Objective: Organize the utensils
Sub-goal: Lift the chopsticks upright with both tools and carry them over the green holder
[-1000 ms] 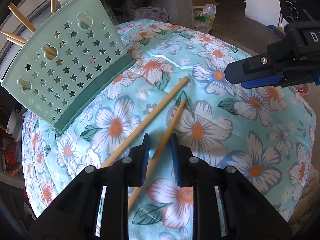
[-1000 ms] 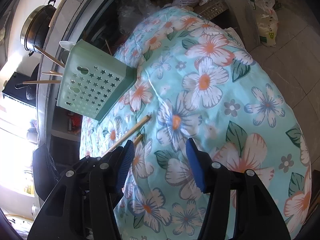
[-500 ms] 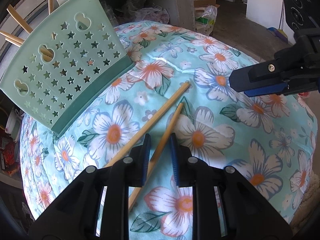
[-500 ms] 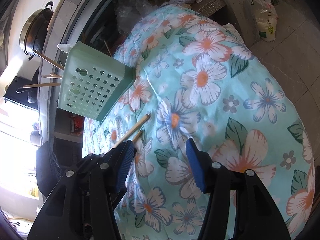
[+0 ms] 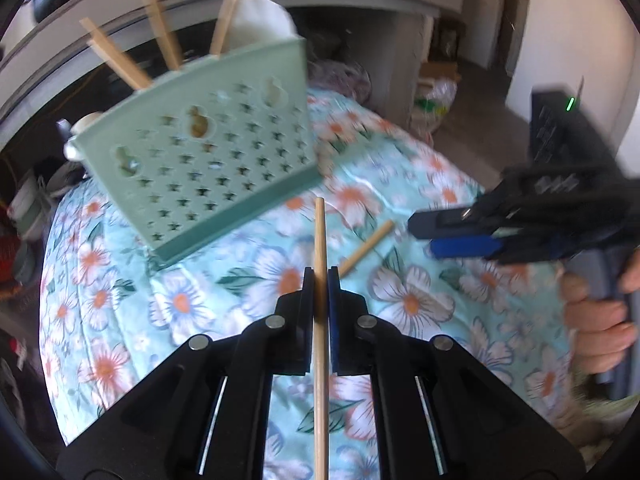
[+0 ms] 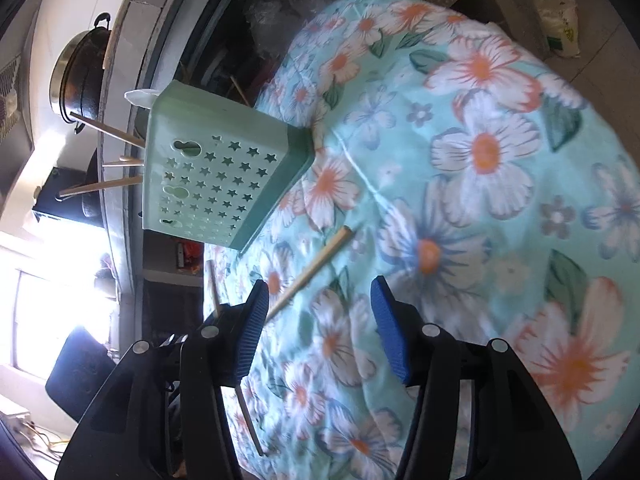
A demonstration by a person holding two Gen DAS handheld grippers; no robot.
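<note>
Chopstick (image 5: 320,264) sits clamped betw. the two fingers of the left gripper (image 5: 320,276), lifted off the floral cloth (image 5: 420,304); stick runs straight along the finger axis, tip pointing to 12 o'clock, tail running out past 6 o'clock at the bottom of the left wrist view. Its tip ends just below the lower corner of the green holder (image 5: 208,168). In the right wrist view, short pieces of the same stick show at approx. 8 o'clock, mostly hidden behind the gripper body.

Second chopstick (image 5: 365,248) lies flat on the cloth at approx. 1 o'clock from the left gripper's tips, angled up to the right, apart from the held one. In the right wrist view it lies betw. the holder and the left blue pad, near end passing behind that pad.

Green holder, w/ star-shaped holes, stands tilted on the cloth at approx. 10 o'clock in the left wrist view. Several chopsticks (image 5: 120,60) stick out of its top; something white (image 5: 260,20) sits behind them, can't tell what.

Right gripper (image 6: 320,300) hangs over the cloth w/ jaws spread wide, nothing betw. the blue pads. Seen from the left wrist cam at 3 o'clock, blurred, w/ the person's hand (image 5: 596,320) on its grip.

A dark pot (image 6: 80,76) sits on the counter at 10 o'clock in the right wrist view.
</note>
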